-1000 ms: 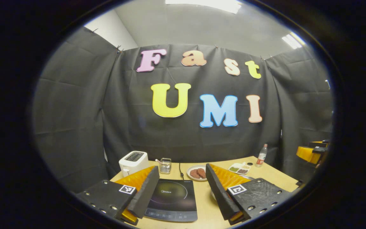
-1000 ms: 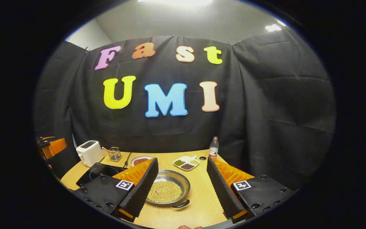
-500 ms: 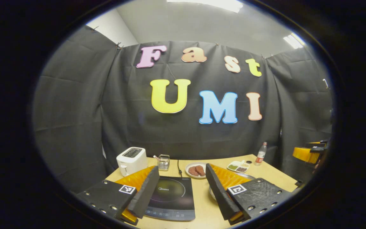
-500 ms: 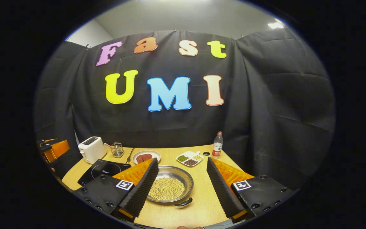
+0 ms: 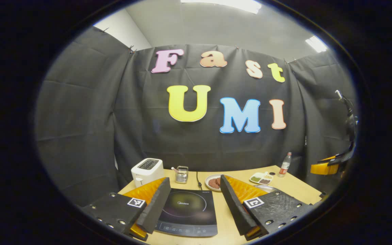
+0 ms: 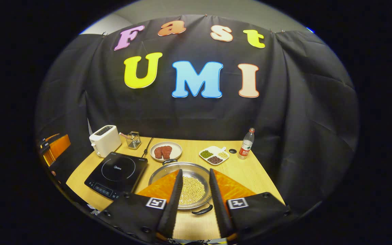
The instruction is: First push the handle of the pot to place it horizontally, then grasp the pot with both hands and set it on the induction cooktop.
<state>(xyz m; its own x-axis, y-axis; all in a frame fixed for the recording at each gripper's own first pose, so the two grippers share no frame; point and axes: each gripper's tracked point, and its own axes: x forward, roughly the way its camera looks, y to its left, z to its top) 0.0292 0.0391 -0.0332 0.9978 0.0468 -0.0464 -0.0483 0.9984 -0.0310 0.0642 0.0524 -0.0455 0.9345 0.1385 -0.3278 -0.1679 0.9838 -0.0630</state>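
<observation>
A steel pot [image 6: 189,189] of pale beans sits on the wooden table [image 6: 250,177], right of the black induction cooktop [image 6: 116,170]. One black handle [image 6: 202,209] points toward me and the other [image 6: 169,161] points away. My right gripper [image 6: 196,171] hovers above the pot with its fingers drawn close; a narrow gap stays between them and nothing is in it. My left gripper [image 5: 193,179] stands wide open and empty above the cooktop [image 5: 187,207]. A sliver of the pot's rim [image 5: 265,188] shows behind its right finger.
Along the back stand a white toaster [image 6: 104,139], a wire holder [image 6: 133,140], a plate of patties [image 6: 165,150], a divided dish of beans [image 6: 214,155] and a bottle [image 6: 246,144]. A cord [image 6: 146,147] runs back from the cooktop.
The right gripper's fingers have closed in from wide open to a narrow gap, and it has tipped down and moved over the pot. The left gripper has barely shifted.
</observation>
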